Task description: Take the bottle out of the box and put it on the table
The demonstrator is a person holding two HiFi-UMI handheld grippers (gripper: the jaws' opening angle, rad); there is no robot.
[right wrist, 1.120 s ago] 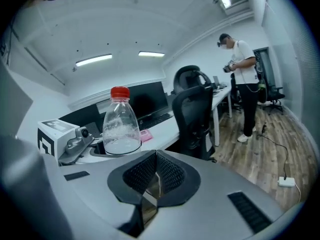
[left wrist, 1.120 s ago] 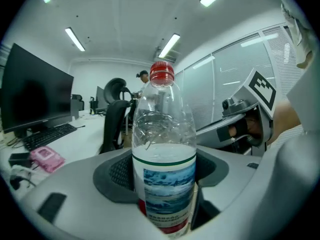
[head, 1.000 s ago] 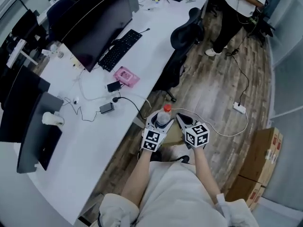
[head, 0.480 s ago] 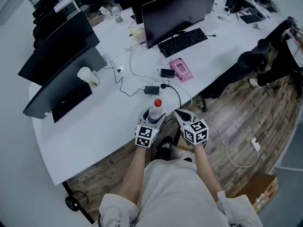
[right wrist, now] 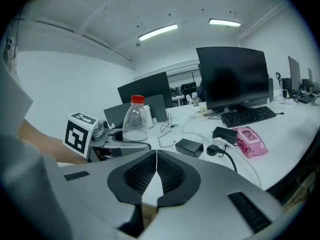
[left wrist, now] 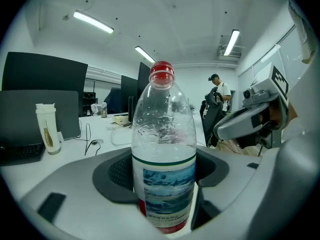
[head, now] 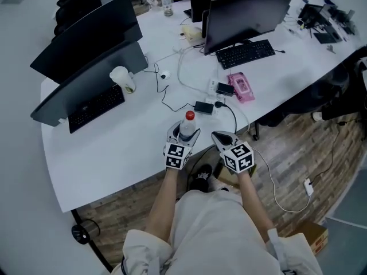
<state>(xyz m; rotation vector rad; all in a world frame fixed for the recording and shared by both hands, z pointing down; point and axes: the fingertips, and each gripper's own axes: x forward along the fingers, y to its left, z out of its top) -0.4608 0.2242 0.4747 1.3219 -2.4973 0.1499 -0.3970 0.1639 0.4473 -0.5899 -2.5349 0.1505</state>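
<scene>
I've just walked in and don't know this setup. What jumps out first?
A clear, red-capped plastic bottle stands upright, clamped in the left gripper at the near edge of the long white desk. Beside it, the right gripper is shut and empty. Further back on the desk, dark monitors and a pink packet stand out.

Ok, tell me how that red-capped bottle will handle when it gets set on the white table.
Droplets inside the upper bottle suggest it is at least partly emptied, so probably fairly light. Tall and narrow, it could tip on the table, then roll. Its thin clear wall likely dents under a hard squeeze.
</scene>
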